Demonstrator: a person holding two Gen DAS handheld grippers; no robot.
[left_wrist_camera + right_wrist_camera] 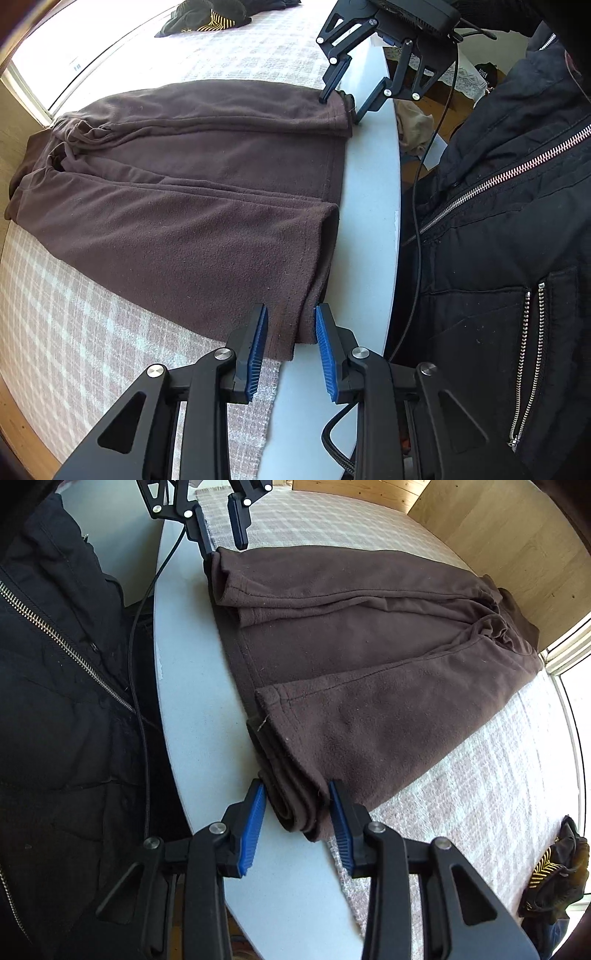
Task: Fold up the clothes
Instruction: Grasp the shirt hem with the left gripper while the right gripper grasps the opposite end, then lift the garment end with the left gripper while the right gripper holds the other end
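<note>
A: Brown fleece [192,206] lies flat on the surface [369,229], its near corners between both sets of fingers.

B: Left gripper [290,341] parted, not pinching. Right gripper [297,810] squeezes the folded corner.

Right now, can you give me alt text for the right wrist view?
The right gripper straddles a bunched corner of the folded brown fleece garment, blue pads at its hem. The garment lies on a checked cloth over a white round table; the left gripper meets its far corner.
</note>
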